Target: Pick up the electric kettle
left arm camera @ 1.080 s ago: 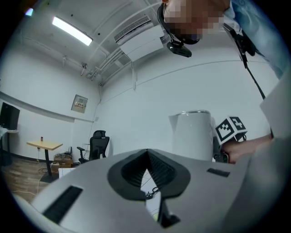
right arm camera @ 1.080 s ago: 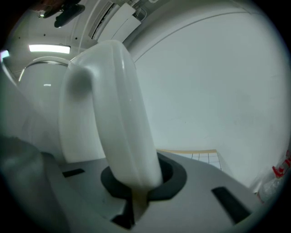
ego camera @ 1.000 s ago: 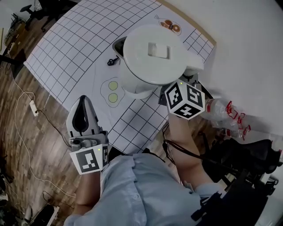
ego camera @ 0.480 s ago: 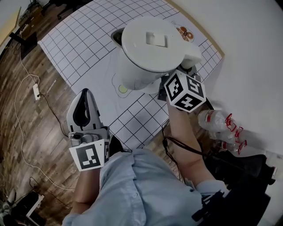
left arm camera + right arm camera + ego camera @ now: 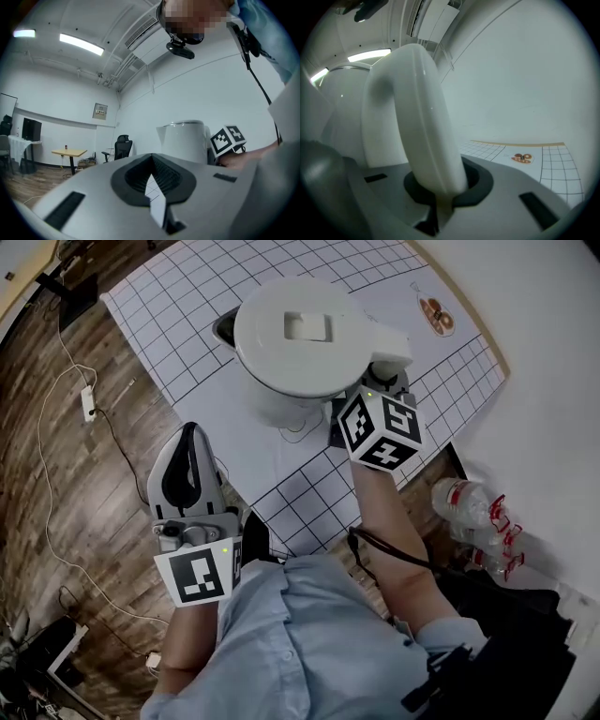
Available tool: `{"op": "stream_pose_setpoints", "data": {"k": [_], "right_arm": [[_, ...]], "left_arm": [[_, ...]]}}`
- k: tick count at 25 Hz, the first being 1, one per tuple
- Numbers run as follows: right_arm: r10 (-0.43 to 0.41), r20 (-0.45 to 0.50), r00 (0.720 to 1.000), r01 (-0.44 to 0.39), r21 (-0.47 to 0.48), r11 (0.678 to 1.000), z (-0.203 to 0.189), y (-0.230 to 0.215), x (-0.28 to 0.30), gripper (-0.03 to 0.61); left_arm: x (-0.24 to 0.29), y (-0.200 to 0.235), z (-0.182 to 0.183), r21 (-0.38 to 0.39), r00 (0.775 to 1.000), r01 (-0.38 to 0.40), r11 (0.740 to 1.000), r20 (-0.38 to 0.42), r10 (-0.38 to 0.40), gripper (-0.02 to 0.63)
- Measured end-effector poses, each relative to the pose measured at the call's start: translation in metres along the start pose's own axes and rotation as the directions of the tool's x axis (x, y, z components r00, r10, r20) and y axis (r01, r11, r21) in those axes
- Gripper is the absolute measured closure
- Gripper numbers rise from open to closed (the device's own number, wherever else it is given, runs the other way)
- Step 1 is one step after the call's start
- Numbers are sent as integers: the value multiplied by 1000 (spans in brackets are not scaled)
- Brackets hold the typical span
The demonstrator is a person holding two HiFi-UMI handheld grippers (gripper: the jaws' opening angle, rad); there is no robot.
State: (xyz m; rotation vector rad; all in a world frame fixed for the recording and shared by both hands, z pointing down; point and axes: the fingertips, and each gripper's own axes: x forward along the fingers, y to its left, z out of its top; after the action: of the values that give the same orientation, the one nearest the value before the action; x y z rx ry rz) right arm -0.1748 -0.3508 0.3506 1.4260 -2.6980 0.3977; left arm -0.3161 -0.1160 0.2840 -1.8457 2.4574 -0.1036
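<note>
Right claw clamped on the kettle's handle, left claw closed and empty.

The right gripper [image 5: 438,190] has its jaws pressed against the lower end of the white handle [image 5: 415,117], which arches up out of them and fills the middle of the right gripper view. In the head view its marker cube [image 5: 380,427] sits just beside the electric kettle [image 5: 300,338], a white kettle with its lid shut, over the gridded mat [image 5: 187,306]; its underside is hidden, so I cannot tell whether it rests on the mat. The left gripper [image 5: 152,185] has its jaws drawn together with only a thin sliver of mat showing between them and nothing held, near the mat's edge and well apart from the kettle. Wooden floor [image 5: 66,474] lies beside the mat, with plastic bottles [image 5: 473,512] by the wall.
</note>
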Motion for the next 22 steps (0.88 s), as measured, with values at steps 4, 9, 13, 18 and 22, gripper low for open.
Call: {"op": "stream_pose_setpoints", "data": {"k": [4,9,13,18,22], "right_arm": [[25,-31,999,-25,11,1000,-27,13,17,568],[34,-35,999,-34,10,999,-53,24,34,568],[36,-26,999,-37,-12,999,-67,28,40,565],[30,-40,999,-31,-13,999,-86,27,42,557],[32,-39,999,-32,-19,999,-97,25,41,549]], "left_arm": [[5,13,-14,-7,999,-15,1000,-40,14,612],[13,24,-35,-14,997,-17,1000,-72,16,612],[19,29,-45,-16,996,-19,1000,-93,18,612],[26,35,-53,-17,994,-26,1000,-109,24,612],[27,38,-58,-12,992,-37,999,-118,35,612]]}}
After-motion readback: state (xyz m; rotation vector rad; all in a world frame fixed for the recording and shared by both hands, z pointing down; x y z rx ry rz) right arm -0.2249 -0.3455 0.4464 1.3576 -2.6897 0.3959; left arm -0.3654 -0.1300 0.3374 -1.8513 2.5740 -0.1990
